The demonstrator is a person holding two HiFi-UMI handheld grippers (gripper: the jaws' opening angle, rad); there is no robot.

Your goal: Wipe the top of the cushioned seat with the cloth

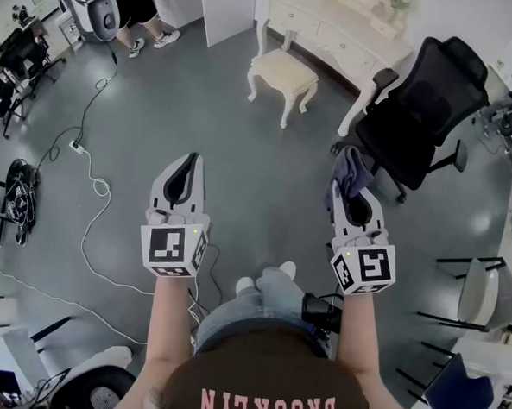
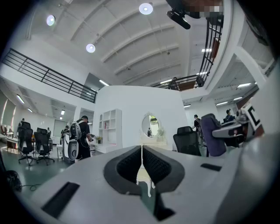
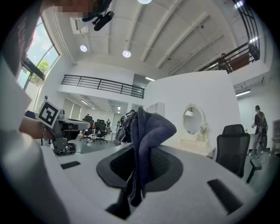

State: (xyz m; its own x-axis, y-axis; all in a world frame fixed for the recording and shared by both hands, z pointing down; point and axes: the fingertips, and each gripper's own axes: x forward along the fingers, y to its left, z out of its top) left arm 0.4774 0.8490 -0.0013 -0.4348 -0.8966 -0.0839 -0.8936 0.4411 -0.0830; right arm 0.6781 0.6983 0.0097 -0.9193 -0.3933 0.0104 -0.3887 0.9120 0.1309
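A dark blue-grey cloth [image 1: 351,172] stands out against a glossy grey floor [image 1: 201,109]; the seat [image 1: 283,71] at twelve o'clock is cream all over, cushion and curved legs alike, and the dresser [image 1: 336,31] at one o'clock is white. The left gripper [image 1: 190,162] and right gripper [image 1: 352,196] are pale grey with black pads [image 2: 131,165], and each cube [image 1: 174,248] carries black-and-white square markers. At two o'clock a chair [image 1: 422,110] is black, at nine o'clock a cable [image 1: 95,183] is white, and at six o'clock a dark brown shirt [image 1: 262,381] bears pink letters beside blue jeans [image 1: 250,307].
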